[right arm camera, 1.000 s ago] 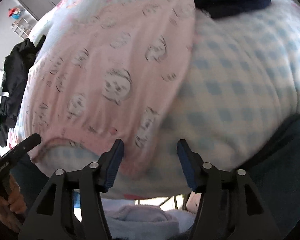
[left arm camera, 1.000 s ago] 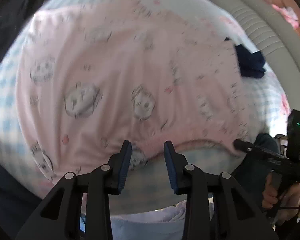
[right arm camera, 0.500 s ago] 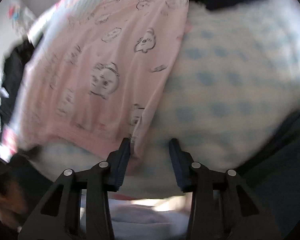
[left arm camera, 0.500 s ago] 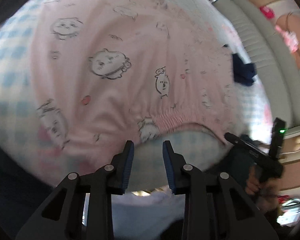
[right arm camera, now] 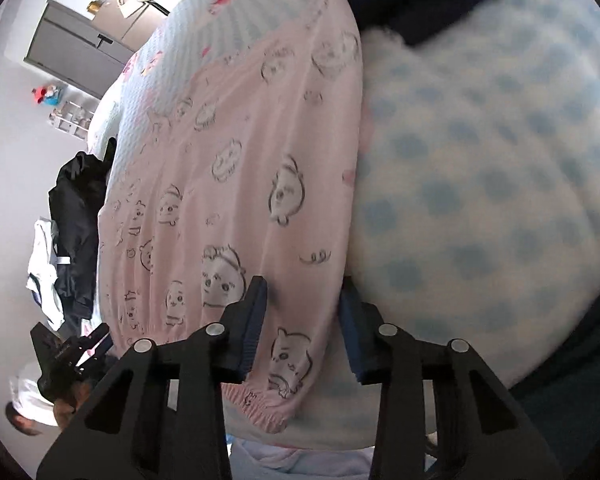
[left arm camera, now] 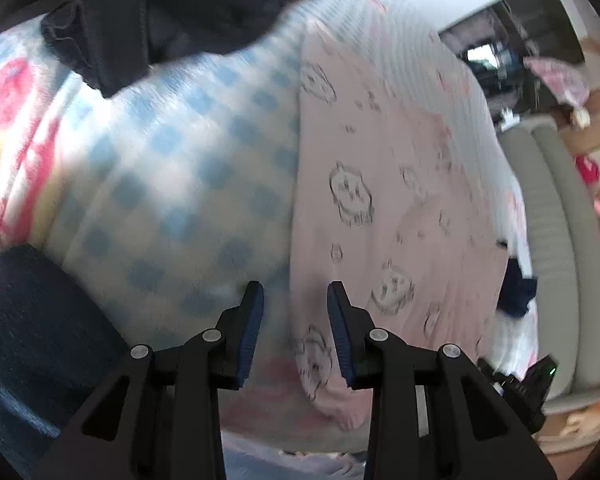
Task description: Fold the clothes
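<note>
A pink garment (right arm camera: 236, 184) lies flat on the checked blanket (right arm camera: 480, 184) at the near edge of the bed. The right gripper (right arm camera: 302, 300) is closing over its right hem corner, cloth between the jaws. The left gripper (left arm camera: 295, 304) straddles its left edge, jaws apart.

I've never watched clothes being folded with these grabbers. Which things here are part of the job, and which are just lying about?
Part of the job:
- pink printed garment
- right gripper, jaws closing around its corner
- left gripper, at its other edge

Lying about:
- blue checked blanket
- dark clothes pile
- navy garment
</note>
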`<state>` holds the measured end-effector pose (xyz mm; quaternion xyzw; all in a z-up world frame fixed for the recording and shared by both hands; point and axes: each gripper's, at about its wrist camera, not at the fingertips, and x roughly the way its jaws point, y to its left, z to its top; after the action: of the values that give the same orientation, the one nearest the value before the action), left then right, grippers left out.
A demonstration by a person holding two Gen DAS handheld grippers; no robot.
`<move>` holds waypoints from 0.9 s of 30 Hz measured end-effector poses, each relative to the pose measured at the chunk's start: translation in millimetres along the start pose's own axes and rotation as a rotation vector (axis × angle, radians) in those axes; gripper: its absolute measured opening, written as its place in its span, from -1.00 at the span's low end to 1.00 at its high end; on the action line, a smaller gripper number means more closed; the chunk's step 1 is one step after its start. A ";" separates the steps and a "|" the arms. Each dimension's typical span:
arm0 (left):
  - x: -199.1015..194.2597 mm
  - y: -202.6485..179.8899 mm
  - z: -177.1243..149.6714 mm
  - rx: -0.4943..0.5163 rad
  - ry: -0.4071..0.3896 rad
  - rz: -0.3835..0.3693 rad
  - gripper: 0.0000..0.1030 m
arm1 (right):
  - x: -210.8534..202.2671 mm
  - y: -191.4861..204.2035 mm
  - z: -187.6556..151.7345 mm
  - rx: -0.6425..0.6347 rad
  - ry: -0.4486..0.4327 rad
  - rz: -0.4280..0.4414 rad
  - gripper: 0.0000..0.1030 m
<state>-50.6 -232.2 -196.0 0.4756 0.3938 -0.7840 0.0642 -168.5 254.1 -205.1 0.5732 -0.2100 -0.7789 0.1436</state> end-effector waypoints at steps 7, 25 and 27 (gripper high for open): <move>11.1 -6.9 -10.1 0.039 0.026 0.055 -0.83 | 6.7 0.8 -3.1 0.029 -0.108 -0.094 -0.22; -22.6 -55.5 -9.8 0.277 -0.032 -0.033 -0.81 | -17.5 6.6 1.5 -0.164 -0.145 -0.201 -0.17; -12.2 -68.1 -8.3 0.292 -0.022 -0.051 -0.81 | -9.9 -0.9 15.4 -0.110 -0.115 -0.156 -0.02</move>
<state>-70.6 -183.5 -150.4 0.4610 0.2866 -0.8395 -0.0214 -180.1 262.0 -193.5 0.5335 -0.1299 -0.8296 0.1015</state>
